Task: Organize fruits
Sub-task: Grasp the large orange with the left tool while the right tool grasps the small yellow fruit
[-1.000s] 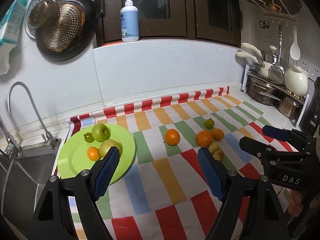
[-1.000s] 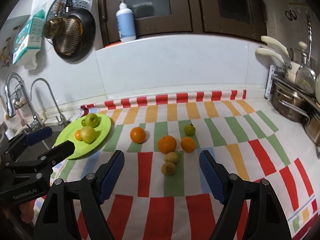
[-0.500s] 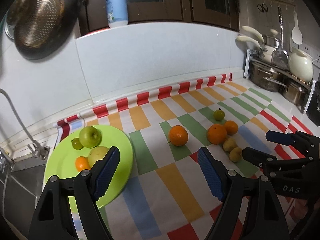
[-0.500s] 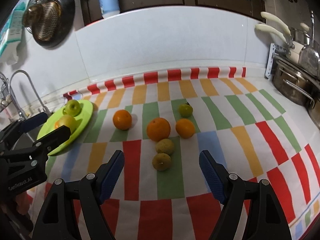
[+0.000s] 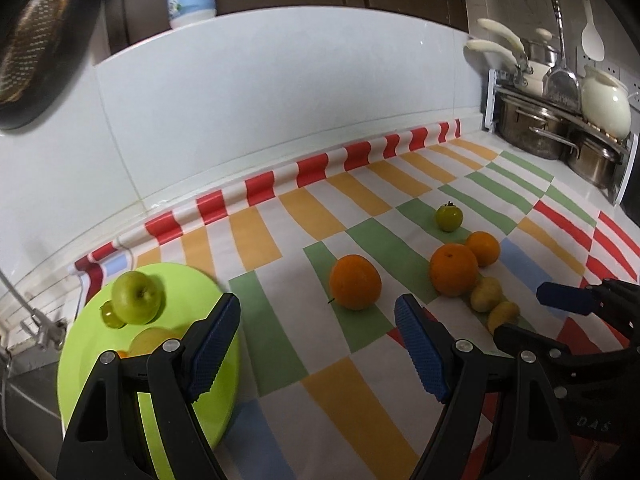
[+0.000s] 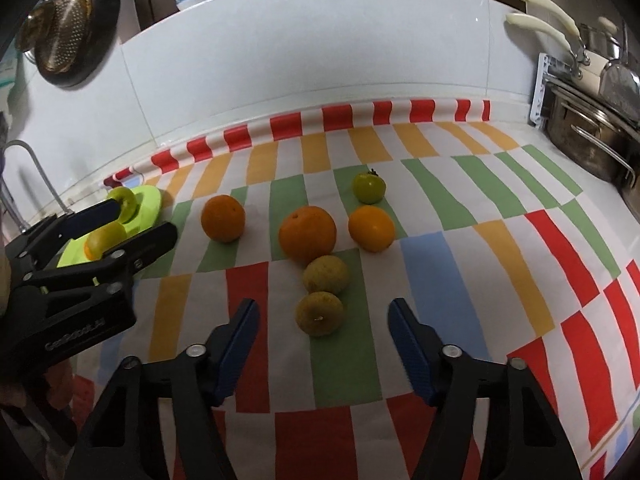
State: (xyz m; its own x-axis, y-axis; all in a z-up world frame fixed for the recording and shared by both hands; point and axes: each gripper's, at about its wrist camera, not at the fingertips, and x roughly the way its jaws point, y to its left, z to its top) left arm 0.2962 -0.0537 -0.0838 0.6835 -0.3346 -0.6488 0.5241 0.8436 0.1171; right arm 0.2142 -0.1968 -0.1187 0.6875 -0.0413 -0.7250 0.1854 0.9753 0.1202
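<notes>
- The tabletop (image 6: 500,184) is covered by a checked cloth (image 6: 436,264) of red, orange, green and blue blocks, rolled up against a white tiled wall (image 6: 320,64).
- A strainer (image 6: 60,28) hangs on the wall at left; steel pots (image 5: 532,128) and a cream kettle (image 5: 604,104) stand at the far right, and a tap (image 6: 36,176) is at the left edge.
- A green plate (image 5: 80,364) at the left end holds a green apple (image 5: 136,298) and other fruit partly hidden behind the gripper finger.
- Loose on the cloth: an orange (image 6: 223,218) on its own, a big orange (image 6: 307,234), a small orange (image 6: 371,227), a green fruit (image 6: 369,188), and two yellowish fruits (image 6: 320,314), one behind the other.
- The left hand-held gripper (image 5: 318,344) is spread wide and holds nothing; the lone orange lies just ahead, between its fingers' line.
- The right hand-held gripper (image 6: 323,340) is also wide and empty, with the nearer yellowish fruit between its fingertips.
</notes>
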